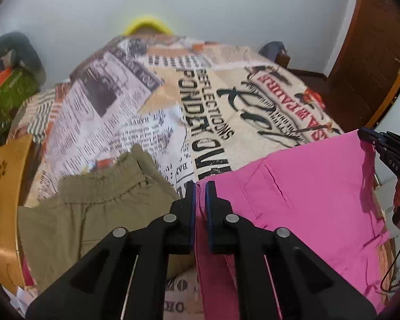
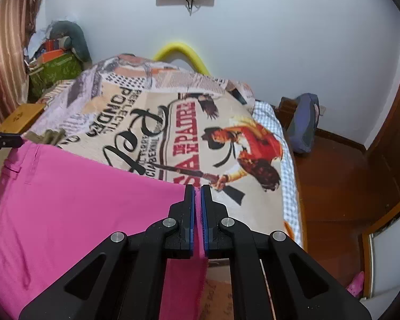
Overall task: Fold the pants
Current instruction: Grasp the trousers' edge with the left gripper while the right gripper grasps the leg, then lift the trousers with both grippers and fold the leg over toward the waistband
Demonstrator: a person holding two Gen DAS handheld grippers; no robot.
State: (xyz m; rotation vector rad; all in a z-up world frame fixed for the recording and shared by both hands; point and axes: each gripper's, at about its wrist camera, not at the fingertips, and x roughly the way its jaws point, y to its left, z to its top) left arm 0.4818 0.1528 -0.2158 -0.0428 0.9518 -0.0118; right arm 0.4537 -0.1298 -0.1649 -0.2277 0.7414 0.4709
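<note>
Pink pants [image 1: 306, 192] hang stretched between the two grippers above a bed covered by a printed bedspread [image 1: 226, 101]. At the far left of the left wrist view, a wooden bed board [image 1: 2, 208] with flower cut-outs borders the bed, and just beside it lie olive-green pants [image 1: 93, 208] on the bedspread. The left gripper [image 1: 199, 189] has its jaws pinching the pants' left edge. The bedspread reads "REFLECTIONS" and "PONDER", with red lettering on a banner further right and a figure in red. The right gripper [image 2: 197, 194] has its jaws pressed together on the pants' right edge. A green patterned box [image 2: 53, 69] by the wall holds clutter I cannot identify. A blue bag [image 2: 304, 122] sits on the floor.
</note>
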